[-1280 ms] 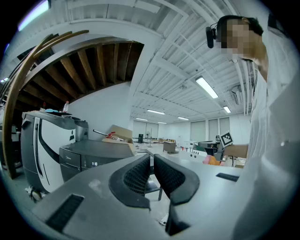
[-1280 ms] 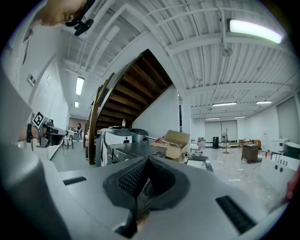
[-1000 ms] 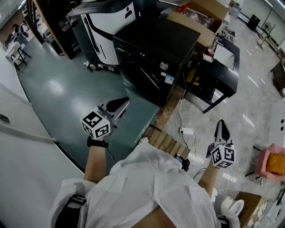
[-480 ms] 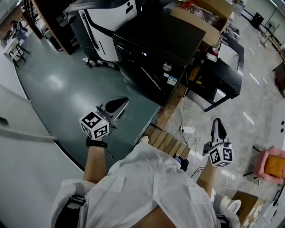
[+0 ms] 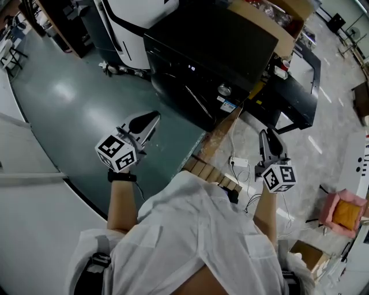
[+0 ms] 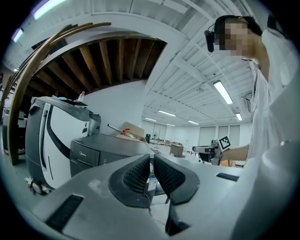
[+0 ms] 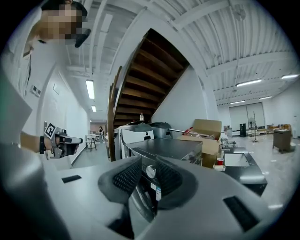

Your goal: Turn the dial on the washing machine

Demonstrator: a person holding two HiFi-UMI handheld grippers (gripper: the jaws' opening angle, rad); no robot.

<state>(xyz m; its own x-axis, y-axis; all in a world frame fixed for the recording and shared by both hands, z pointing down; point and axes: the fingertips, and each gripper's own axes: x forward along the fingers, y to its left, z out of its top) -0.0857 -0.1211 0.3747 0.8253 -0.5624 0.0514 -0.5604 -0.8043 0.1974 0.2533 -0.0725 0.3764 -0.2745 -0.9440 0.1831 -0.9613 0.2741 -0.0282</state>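
Observation:
The black washing machine [image 5: 213, 46] stands ahead of me, its silver dial [image 5: 224, 90] on the front panel near the right corner. My right gripper [image 5: 264, 135] hovers low and to the right of the dial, well short of it. In the right gripper view the dial [image 7: 150, 171] shows through the narrow gap between the jaws, which hold nothing. My left gripper [image 5: 151, 118] hangs over the green floor, left of the machine, jaws nearly touching and empty. The left gripper view shows the washing machine [image 6: 93, 150] from its side.
A white-and-black appliance [image 5: 138, 11] stands left of the washer, and a cardboard box [image 5: 271, 23] sits behind it. A black table [image 5: 297, 92] with a red cup [image 5: 281, 72] is at the right. A power strip [image 5: 239, 162] and wooden slats [image 5: 210, 173] lie on the floor by my feet.
My right gripper has risen and swung left toward the washer's front. The left gripper has lifted slightly. The washer now sits closer and more central in the head view.

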